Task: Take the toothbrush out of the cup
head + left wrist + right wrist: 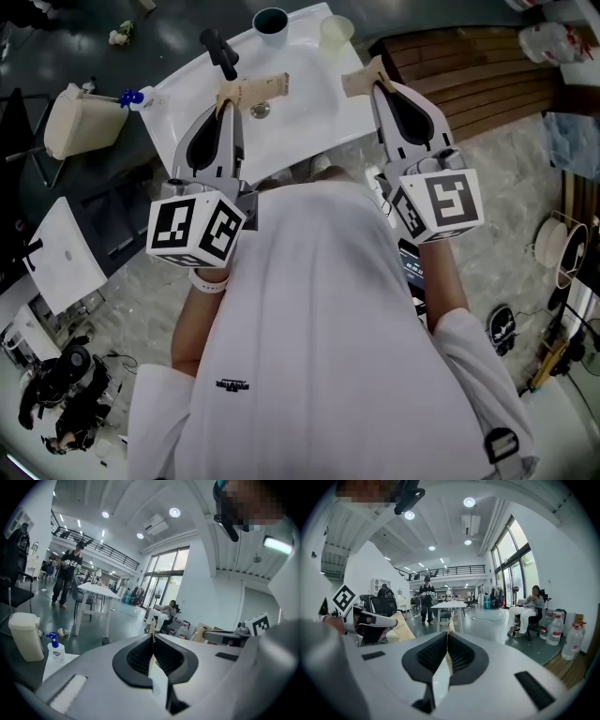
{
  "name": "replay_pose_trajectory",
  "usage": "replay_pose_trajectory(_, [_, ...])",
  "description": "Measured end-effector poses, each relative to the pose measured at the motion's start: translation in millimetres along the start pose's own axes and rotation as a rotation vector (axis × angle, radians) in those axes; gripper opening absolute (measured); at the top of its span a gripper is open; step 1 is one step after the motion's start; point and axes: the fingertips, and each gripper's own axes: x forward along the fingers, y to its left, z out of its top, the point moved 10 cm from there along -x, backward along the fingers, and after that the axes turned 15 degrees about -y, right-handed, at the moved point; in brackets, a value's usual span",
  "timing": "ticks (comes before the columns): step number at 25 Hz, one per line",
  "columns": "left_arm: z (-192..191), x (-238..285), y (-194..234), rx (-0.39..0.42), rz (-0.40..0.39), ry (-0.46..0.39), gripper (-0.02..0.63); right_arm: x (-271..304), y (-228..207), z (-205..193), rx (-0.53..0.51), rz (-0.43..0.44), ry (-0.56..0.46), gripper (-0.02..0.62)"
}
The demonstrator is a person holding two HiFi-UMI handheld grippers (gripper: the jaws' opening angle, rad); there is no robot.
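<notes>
Dark cup: inside unreadable | left gripper: closed | right gripper: closed

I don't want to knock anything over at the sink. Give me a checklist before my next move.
1. Left hand-held gripper open to grasp: not ok, shut, empty.
2. Right hand-held gripper open: not ok, shut, empty.
3. Toothbrush spotted: cannot tell; none shows in the dark cup or pale cup.
4. Both cups upright at the sink's far edge: ok.
5. Grippers off the faucet: ok.
</notes>
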Motion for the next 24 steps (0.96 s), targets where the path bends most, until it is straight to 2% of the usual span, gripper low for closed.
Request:
replay_pose_trajectory(11, [-3, 1, -11, 0.011, -0.022, 0.015, 0.006, -5, -1, 5, 0.005, 0.01, -0.016, 0.006])
replay_pose_trajectory(24, [-7, 3, -11, 0.011, -0.004, 0.029, 0.006, -7, -8, -1, 0.021, -0.005, -0.007, 0.006])
